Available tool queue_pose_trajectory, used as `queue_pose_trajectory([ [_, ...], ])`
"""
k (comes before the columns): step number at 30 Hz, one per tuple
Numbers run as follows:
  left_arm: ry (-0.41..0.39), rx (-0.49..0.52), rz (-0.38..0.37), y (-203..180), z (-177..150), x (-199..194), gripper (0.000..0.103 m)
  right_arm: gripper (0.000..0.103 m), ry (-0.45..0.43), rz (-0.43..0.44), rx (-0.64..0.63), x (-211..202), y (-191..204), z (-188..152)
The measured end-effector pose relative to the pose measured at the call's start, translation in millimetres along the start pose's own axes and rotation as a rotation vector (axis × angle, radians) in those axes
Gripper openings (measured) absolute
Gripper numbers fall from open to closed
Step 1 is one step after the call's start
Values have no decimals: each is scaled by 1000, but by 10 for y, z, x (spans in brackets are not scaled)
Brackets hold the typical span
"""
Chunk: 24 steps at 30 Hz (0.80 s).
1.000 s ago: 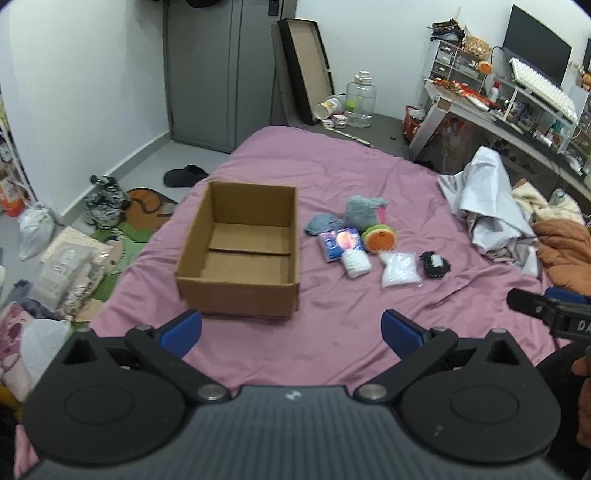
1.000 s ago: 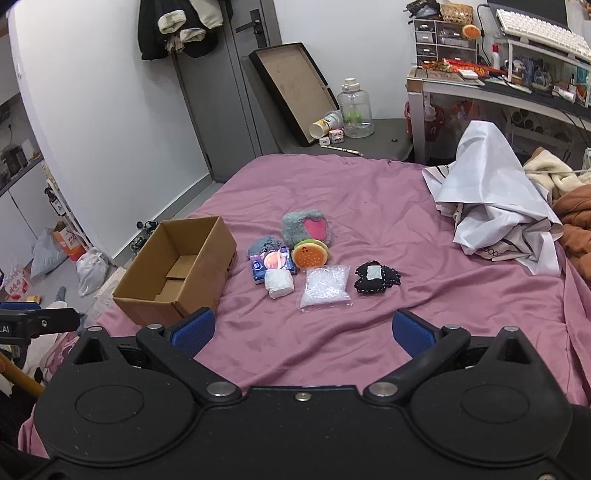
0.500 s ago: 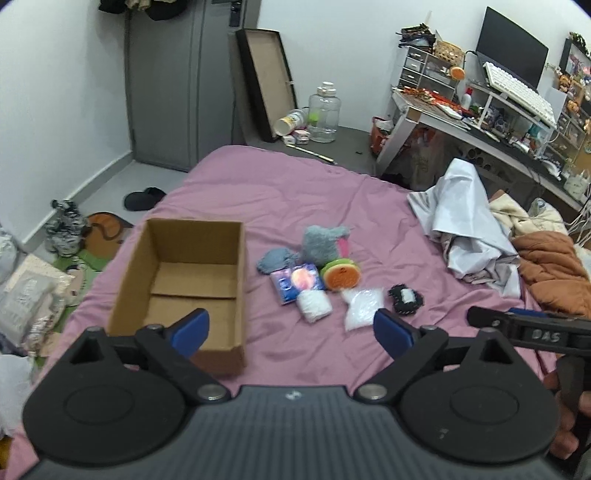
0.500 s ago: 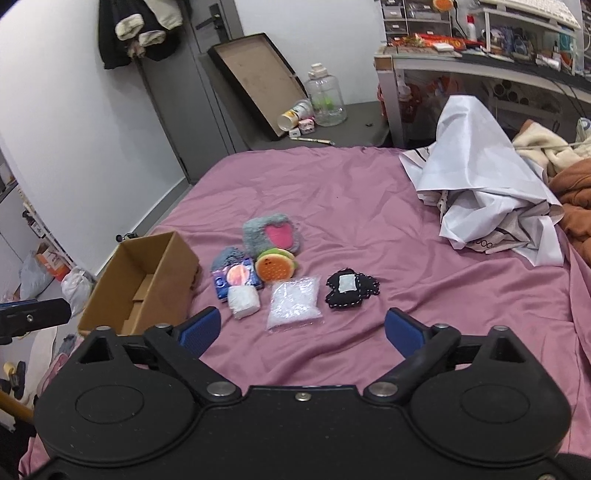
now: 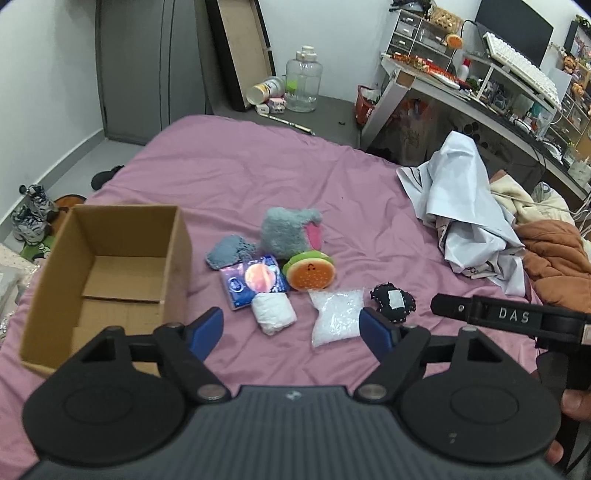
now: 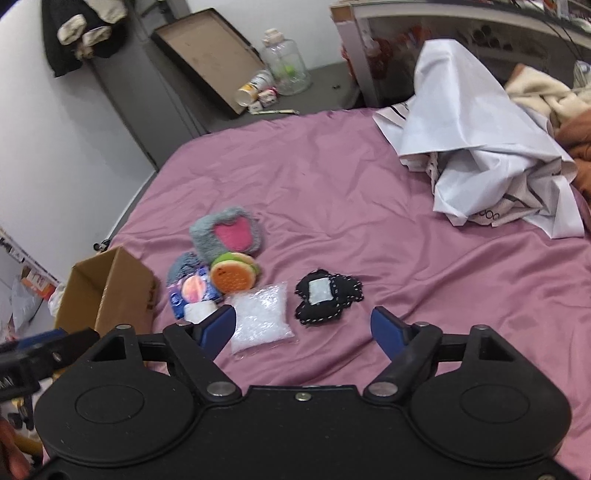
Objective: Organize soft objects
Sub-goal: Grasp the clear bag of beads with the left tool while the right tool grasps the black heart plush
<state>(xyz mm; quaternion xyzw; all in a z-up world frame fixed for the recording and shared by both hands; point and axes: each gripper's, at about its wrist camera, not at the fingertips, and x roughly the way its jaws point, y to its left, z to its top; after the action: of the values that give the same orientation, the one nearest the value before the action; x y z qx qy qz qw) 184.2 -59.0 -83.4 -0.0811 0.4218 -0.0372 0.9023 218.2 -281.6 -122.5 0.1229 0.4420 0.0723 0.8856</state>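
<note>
One cardboard box (image 5: 107,273), one grey plush (image 5: 290,236), one grey knitted piece (image 5: 227,253), one burger-shaped toy (image 5: 310,273), one blue packet (image 5: 255,282), one white roll (image 5: 273,314), one clear bag of beads (image 5: 334,315), one black stitched pouch (image 5: 393,302), two hand-held grippers, left (image 5: 291,330) and right (image 6: 304,328).

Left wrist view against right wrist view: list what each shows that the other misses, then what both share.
Only the left wrist view shows the bare inside floor of the cardboard box, the keyboard on the desk, and the shoes on the floor.

Only the right wrist view shows the dark jacket hanging on the door.

Both show the pink bedsheet, the burger plush, the clear bead bag, the black pouch, the white sheet pile and the water jug. Neither gripper holds anything; both are closing.
</note>
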Motion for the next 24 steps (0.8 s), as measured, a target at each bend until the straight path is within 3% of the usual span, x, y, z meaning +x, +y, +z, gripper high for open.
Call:
queue_pose_trajectory([
  [5, 7, -21, -23, -66, 59, 278, 80, 80, 4, 11, 72, 196, -123, 111],
  [7, -5, -17, 1, -105, 74, 377, 80, 80, -1, 12, 105, 299, -196, 122],
  [12, 10, -55, -80, -138, 74, 612, 80, 80, 5, 14, 119, 506, -327, 64],
  [15, 35, -70, -92, -170, 44, 813, 79, 80, 15, -20, 129, 616, -371, 47],
  [24, 106, -146, -142, -220, -44, 1298, 54, 77, 24, 5, 187, 868, -527, 9],
])
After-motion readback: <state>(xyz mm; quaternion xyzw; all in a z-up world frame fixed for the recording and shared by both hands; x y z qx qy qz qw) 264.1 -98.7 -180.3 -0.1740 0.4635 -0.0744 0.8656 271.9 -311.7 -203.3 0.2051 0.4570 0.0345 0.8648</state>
